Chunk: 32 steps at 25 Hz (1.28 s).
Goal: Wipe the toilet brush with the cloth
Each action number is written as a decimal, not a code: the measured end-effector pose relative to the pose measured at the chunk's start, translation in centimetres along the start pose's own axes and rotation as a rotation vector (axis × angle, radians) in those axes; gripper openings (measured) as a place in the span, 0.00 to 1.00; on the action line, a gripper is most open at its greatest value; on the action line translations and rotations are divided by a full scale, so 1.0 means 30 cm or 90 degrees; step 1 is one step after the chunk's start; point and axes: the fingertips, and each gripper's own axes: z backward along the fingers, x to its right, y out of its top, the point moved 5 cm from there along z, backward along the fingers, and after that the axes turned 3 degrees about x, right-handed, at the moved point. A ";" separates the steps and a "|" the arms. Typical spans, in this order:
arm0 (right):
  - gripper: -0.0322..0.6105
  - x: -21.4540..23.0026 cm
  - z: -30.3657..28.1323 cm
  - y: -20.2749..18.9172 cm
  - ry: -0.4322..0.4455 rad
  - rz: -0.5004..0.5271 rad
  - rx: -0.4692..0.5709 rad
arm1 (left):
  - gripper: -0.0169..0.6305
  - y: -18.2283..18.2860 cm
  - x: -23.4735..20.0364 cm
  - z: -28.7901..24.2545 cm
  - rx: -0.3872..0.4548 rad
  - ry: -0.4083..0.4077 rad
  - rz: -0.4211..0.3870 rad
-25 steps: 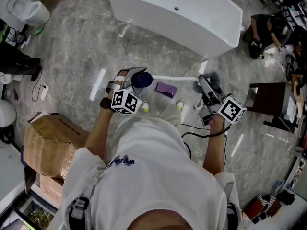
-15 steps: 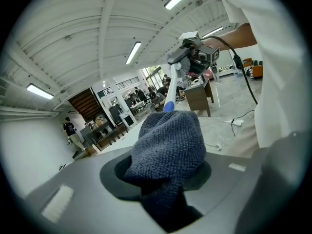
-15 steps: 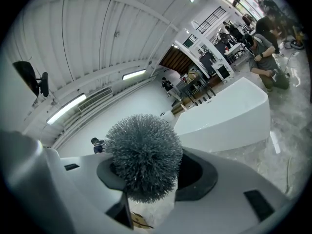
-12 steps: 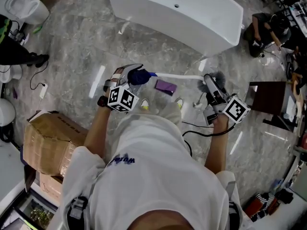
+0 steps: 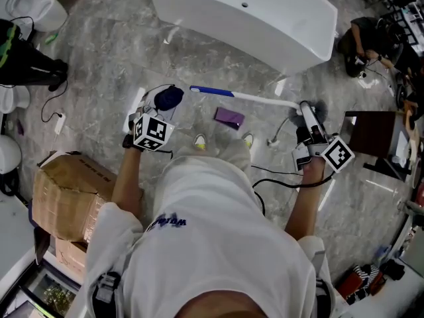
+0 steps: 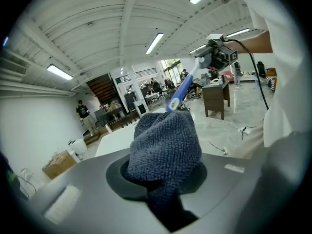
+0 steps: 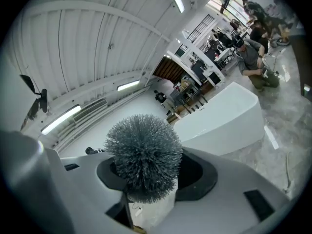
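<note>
two grippers are in use, both loaded. left gripper (image 5: pixel 161 106): jaws closing on a bunched dark blue cloth (image 6: pixel 165 145), which fills the gap between them and bulges out in front. right gripper (image 5: pixel 309 122): jaws clamped on the toilet brush (image 5: pixel 255 98) close to its grey bristle head (image 7: pixel 142 155), which stands out beyond the fingers.

position of work: the brush is held in the air, roughly level, its white shaft running across to the blue handle end (image 5: pixel 202 90). the cloth sits just off that end, apart from it, not on the shaft.

risks noted:
1. the cloth is held as a loose wad; a hard drag along the shaft could pull it out of the jaws.
2. the brush is held at one end only, so pressure near the far tip may lever it round in the grip or twist it free.
3. the cloth must be brought onto a thin tip; a poor line would push the handle aside and leave it unwiped.
4. bristles appear to touch the right jaws, though the view is too close to confirm; soiling is possible.

beyond, a purple item (image 5: pixel 229 118) lies on the floor before the white bathtub (image 5: pixel 265 25); a dropped brush would land there.
</note>
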 end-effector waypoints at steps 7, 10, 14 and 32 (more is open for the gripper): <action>0.40 0.050 -0.023 -0.032 -0.048 -0.005 0.068 | 0.14 0.029 -0.031 0.021 -0.021 0.026 0.025; 0.40 0.056 -0.074 -0.111 -0.095 -0.005 0.090 | 0.14 0.162 0.028 -0.043 0.015 0.002 0.009; 0.40 0.004 -0.178 -0.219 -0.081 -0.013 0.075 | 0.13 0.365 0.122 -0.123 0.088 -0.076 0.033; 0.40 -0.157 -0.287 -0.262 -0.041 0.076 0.127 | 0.10 0.528 0.274 -0.221 0.030 -0.227 0.222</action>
